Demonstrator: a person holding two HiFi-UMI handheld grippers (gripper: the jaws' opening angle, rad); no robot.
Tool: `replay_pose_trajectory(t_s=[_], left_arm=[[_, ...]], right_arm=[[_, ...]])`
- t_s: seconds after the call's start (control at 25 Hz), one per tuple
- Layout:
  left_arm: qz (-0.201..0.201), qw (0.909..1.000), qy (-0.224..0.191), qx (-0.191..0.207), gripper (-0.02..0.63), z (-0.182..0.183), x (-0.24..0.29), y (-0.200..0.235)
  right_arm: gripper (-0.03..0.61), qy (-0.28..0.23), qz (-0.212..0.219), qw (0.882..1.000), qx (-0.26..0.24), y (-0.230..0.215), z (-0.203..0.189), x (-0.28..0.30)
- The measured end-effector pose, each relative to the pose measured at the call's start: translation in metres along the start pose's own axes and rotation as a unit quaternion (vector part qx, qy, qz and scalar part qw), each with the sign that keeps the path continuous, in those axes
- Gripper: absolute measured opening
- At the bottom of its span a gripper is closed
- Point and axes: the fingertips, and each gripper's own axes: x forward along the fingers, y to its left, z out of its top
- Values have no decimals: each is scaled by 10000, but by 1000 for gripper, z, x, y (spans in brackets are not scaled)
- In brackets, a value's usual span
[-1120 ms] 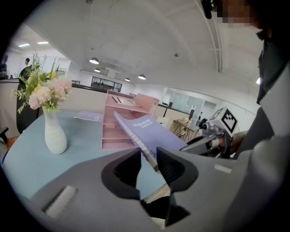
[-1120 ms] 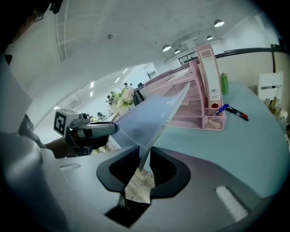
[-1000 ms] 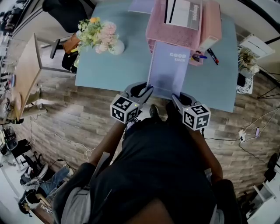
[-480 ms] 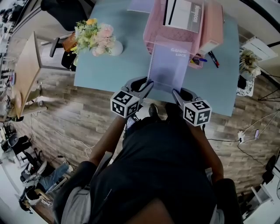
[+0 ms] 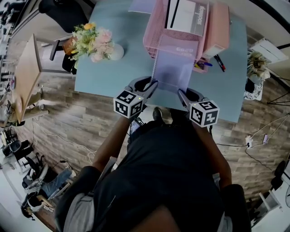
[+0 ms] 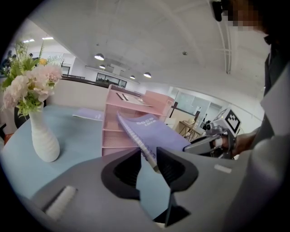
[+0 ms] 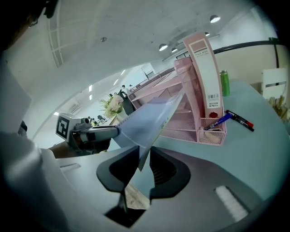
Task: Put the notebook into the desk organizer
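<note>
A lilac spiral notebook is held off the pale blue table, tilted, with its far edge at the front of the pink mesh desk organizer. My left gripper is shut on its near left corner, at the spiral edge. My right gripper is shut on the near right corner. In the left gripper view the notebook points at the organizer's trays. In the right gripper view the organizer stands just beyond it.
A white vase of flowers stands on the table's left part. Pens lie by the organizer's right front compartment. A pink file box stands in the organizer, a green can behind it. A lilac booklet lies at the far edge.
Both grippers have carried the notebook away from me toward the organizer; its far edge now reaches the organizer's front, where before it lay short of it.
</note>
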Motion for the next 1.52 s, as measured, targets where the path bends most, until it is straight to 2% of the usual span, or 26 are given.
replay_pose_trajectory(t_s=[0.44, 0.68, 0.96, 1.12, 1.28, 1.52], left_arm=[[54, 9998, -1, -186, 166, 10, 23, 19], [98, 9995, -12, -299, 167, 14, 31, 31], [123, 9993, 15, -349, 183, 16, 44, 45], [175, 9992, 3, -353, 183, 18, 52, 56], [246, 9993, -48, -279, 184, 24, 53, 65], [391, 9988, -144, -244, 183, 30, 44, 75]], right_arm=[[71, -74, 31, 9996, 266, -22, 20, 13], [61, -211, 132, 9971, 722, -32, 28, 19], [34, -629, 372, 9796, 1873, -47, 40, 28], [32, -784, 518, 9679, 2330, -51, 48, 35], [32, -912, 592, 9592, 2608, -54, 57, 40], [32, -988, 605, 9533, 2788, -67, 70, 47]])
